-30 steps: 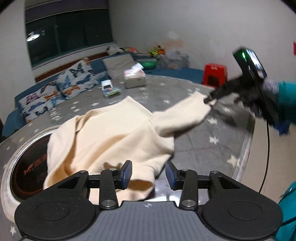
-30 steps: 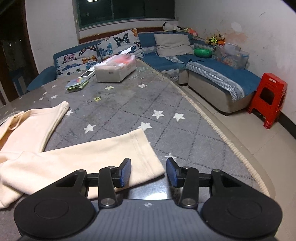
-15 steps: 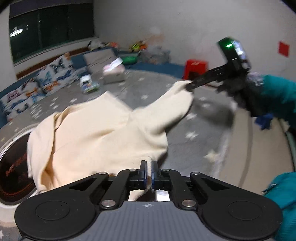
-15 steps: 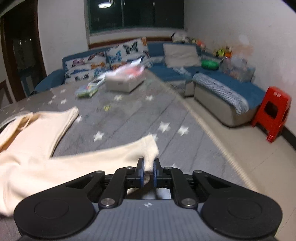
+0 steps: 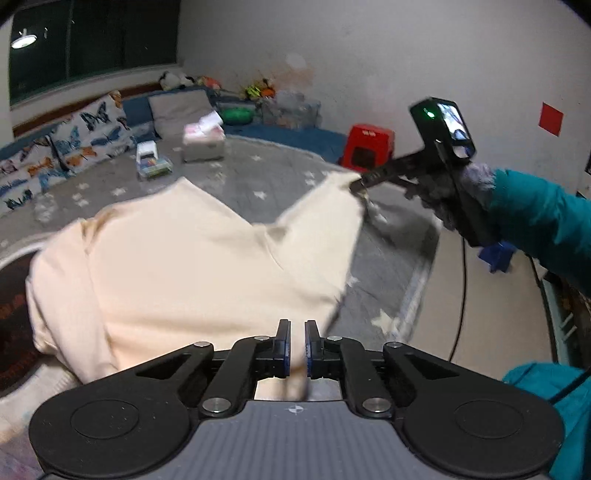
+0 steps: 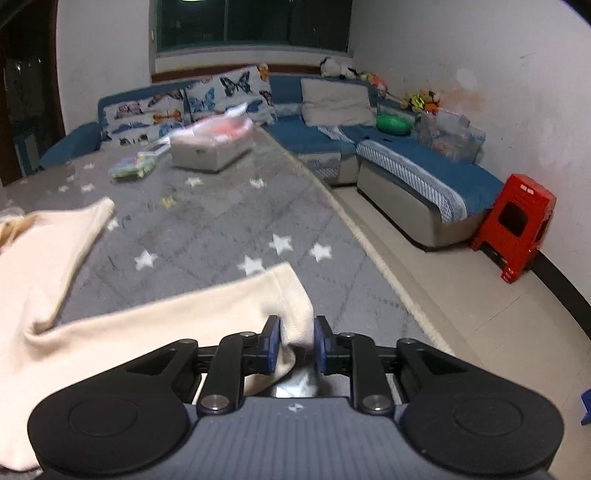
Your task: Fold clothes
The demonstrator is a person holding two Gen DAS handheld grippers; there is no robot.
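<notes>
The cream, soft-knit long-sleeved garment (image 5: 192,266) lies spread over the grey star-patterned table cover (image 6: 221,229), its body bunched toward the left gripper and one sleeve stretched out sideways. The left gripper (image 5: 297,349) is clenched on the garment's near edge, a thin fold of cloth pinched between its blue-padded fingers. The right gripper (image 6: 295,345) clamps the cuff end of the sleeve, the fabric bulging between its pads; in the left wrist view this same gripper (image 5: 360,182) is held by a hand in a grey glove (image 5: 454,195) with a teal sleeve (image 5: 543,225) behind it.

Beyond the garment, on the far part of the cover, sit a white tissue box (image 6: 212,149) and, beside it, a small pack of coloured items (image 6: 135,168) whose contents are too blurred to make out. Past the cover's far edge runs a blue corner sofa (image 6: 406,173) with butterfly-print cushions (image 6: 221,96) and a plain grey cushion (image 6: 338,103). A red plastic stool (image 6: 515,227) stands on the pale tiled floor against the white wall, at the sofa's end. Soft toys and a green object on the sofa back are indistinct. A dark window (image 6: 251,22) sits above the sofa. The garment's left side runs out of the right wrist view, and motion blur smears its edges.
</notes>
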